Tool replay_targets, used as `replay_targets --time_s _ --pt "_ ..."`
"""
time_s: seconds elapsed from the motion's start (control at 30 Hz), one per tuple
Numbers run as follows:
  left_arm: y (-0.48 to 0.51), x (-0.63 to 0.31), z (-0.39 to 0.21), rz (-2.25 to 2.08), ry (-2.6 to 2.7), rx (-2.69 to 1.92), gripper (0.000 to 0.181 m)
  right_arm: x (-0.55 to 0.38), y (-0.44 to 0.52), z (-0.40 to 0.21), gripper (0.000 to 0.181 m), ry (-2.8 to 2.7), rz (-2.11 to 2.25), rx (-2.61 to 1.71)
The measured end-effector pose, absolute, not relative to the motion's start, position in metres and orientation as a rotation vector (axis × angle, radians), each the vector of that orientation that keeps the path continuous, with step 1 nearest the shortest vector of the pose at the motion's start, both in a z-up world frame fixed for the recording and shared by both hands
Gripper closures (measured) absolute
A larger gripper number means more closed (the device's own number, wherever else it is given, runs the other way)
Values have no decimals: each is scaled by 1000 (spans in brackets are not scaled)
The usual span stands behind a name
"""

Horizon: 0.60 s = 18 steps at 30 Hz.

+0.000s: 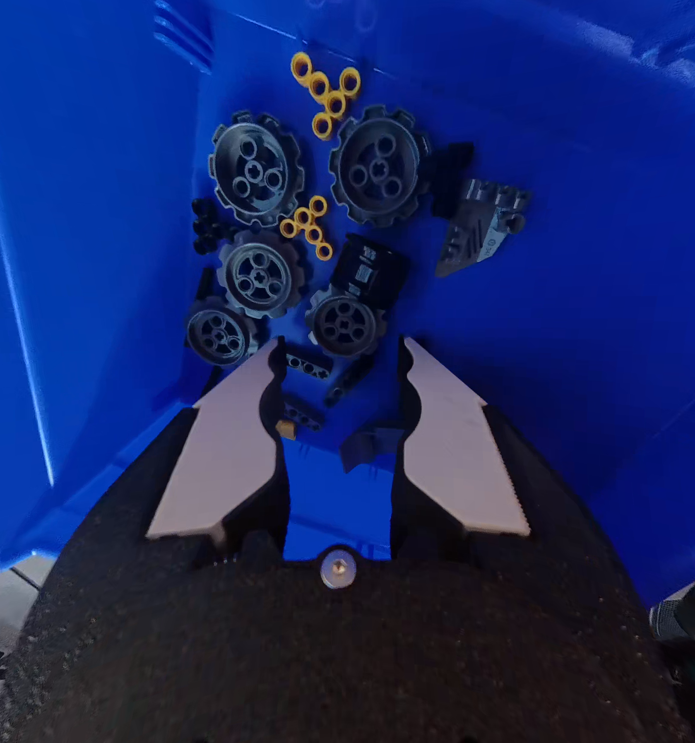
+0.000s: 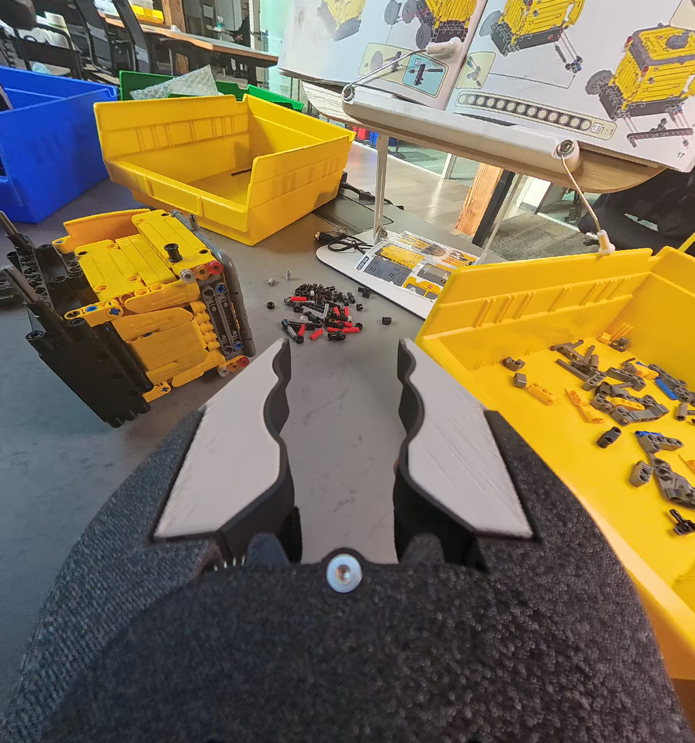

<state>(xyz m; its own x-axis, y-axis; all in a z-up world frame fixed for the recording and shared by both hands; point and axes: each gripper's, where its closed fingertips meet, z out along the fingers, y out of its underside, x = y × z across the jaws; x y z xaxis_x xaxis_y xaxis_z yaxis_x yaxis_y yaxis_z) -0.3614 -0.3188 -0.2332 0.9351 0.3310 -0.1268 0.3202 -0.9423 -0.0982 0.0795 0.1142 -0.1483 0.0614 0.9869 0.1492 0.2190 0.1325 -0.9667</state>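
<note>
Left tongs point(image 1: 341, 341): fingers apart, nothing between them, reaching into a blue bin point(image 1: 579, 321). Nearest parts are short black beams point(image 1: 309, 365) lying between the fingertips; whether the tips touch them cannot be told. Just beyond lie five grey toothed wheels point(image 1: 257, 171), two yellow cross-shaped connectors point(image 1: 328, 94), a cluster of small black pins point(image 1: 206, 227) and a grey angled panel piece point(image 1: 474, 229). A black block point(image 1: 368, 273) partly covers one wheel. A dark grey piece point(image 1: 364, 446) is partly hidden behind the right finger. The bin's walls are cut off by the frame on all sides.

Right tongs point(image 2: 342, 345): fingers apart, empty, held over bare grey tabletop point(image 2: 338, 422). Ahead lies a scatter of small black, red and grey pins point(image 2: 321, 311). To the left stands a partly built yellow and black block model point(image 2: 137, 313), its far side hidden. To the right, a yellow bin point(image 2: 539, 305) holds grey and orange connectors point(image 2: 619, 394); its right end is cut off. Farther back sits a second yellow bin point(image 2: 225, 169), apparently holding one dark thin item, hard to make out. An instruction booklet point(image 2: 539, 60) rests on a stand, its top cropped. A sticker sheet point(image 2: 414, 265) lies under it
</note>
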Motion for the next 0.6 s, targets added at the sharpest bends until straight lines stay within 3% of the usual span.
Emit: replay_targets --time_s 0.1,0.23,0.37,0.5,0.6 --pt "-318 -364 -241 197 -506 -3045 142 79 114 -152 129 -1380 943 -1298" --pt "-318 -358 -231 205 -491 -3045 143 80 112 -151 129 -1394 930 -1282" --pt "-310 -333 -179 406 -359 -2954 143 81 112 -147 129 -1381 937 -1272" --pt "-249 -230 -137 275 -14 -2745 143 77 105 -153 129 -1412 959 -1276" --pt "-201 -122 -144 79 343 -2628 143 73 87 -151 122 -1468 1026 -1245"
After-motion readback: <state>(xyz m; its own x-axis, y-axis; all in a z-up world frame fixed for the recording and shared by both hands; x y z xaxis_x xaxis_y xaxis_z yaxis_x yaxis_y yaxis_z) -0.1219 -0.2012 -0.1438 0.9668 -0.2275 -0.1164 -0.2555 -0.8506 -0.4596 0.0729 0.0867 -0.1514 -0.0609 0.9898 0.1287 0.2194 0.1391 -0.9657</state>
